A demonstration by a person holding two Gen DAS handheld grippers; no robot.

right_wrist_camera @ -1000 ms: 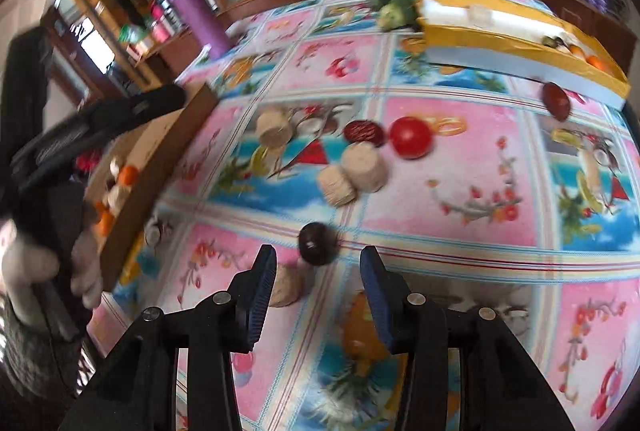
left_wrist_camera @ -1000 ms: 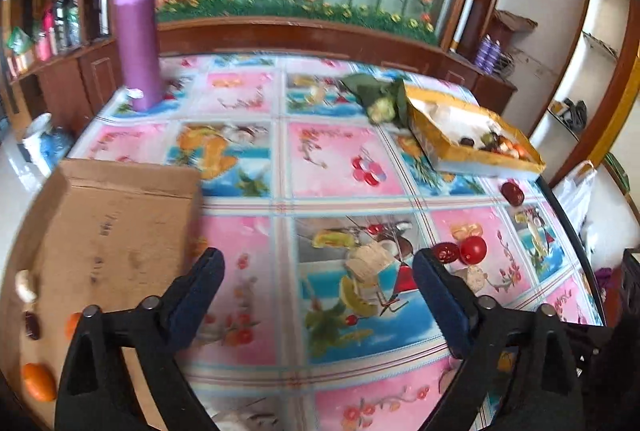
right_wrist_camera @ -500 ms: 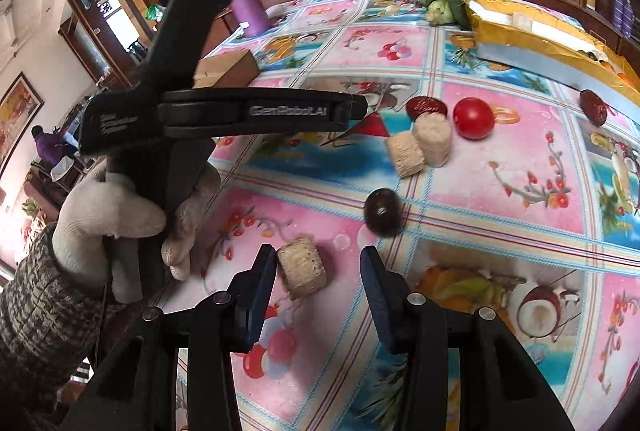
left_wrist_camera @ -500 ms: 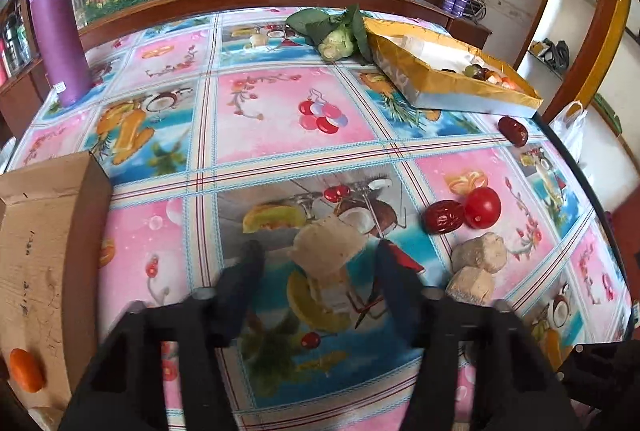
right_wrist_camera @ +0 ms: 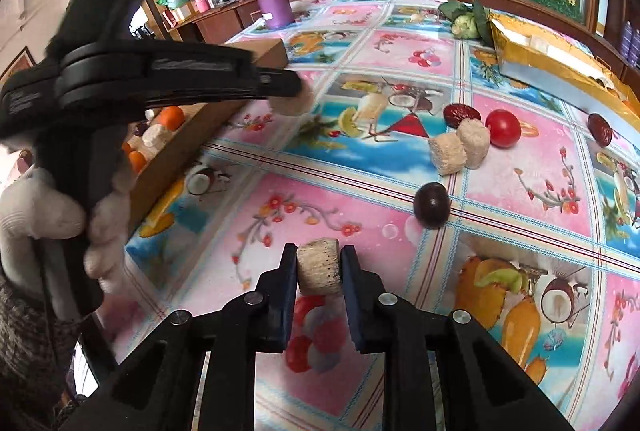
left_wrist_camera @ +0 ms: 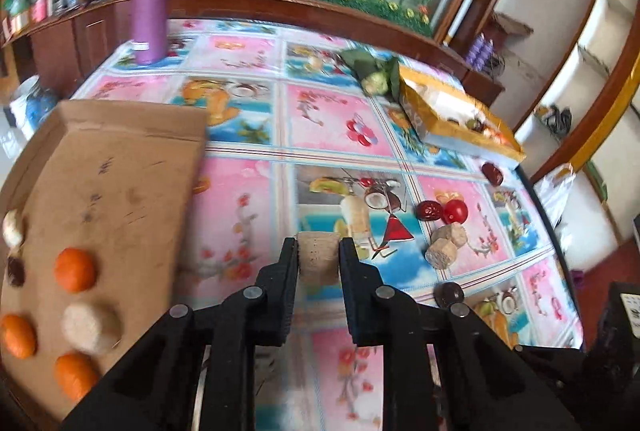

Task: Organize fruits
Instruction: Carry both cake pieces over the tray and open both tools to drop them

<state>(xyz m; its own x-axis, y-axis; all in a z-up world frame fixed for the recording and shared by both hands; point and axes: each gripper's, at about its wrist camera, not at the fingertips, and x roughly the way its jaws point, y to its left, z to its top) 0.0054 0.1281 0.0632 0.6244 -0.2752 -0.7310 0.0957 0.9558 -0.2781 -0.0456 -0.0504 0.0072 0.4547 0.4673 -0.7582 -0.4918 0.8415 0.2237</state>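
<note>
While the left gripper (left_wrist_camera: 318, 258) is clamping one beige chunk (left_wrist_camera: 318, 257) beside the cardboard tray (left_wrist_camera: 120, 167), the right gripper (right_wrist_camera: 318, 268) is pinching another chunk (right_wrist_camera: 319, 266) (both jaws touching it).

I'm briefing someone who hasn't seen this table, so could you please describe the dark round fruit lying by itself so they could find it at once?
Start at the yellow box on the table's far right and come toward the camera past the red tomato and the two beige cylinders. Just nearer lies the dark round fruit, alone on a stripe of the tablecloth. Unlike the wrinkled red dates, it is smooth, almost black, and touches nothing.
</note>
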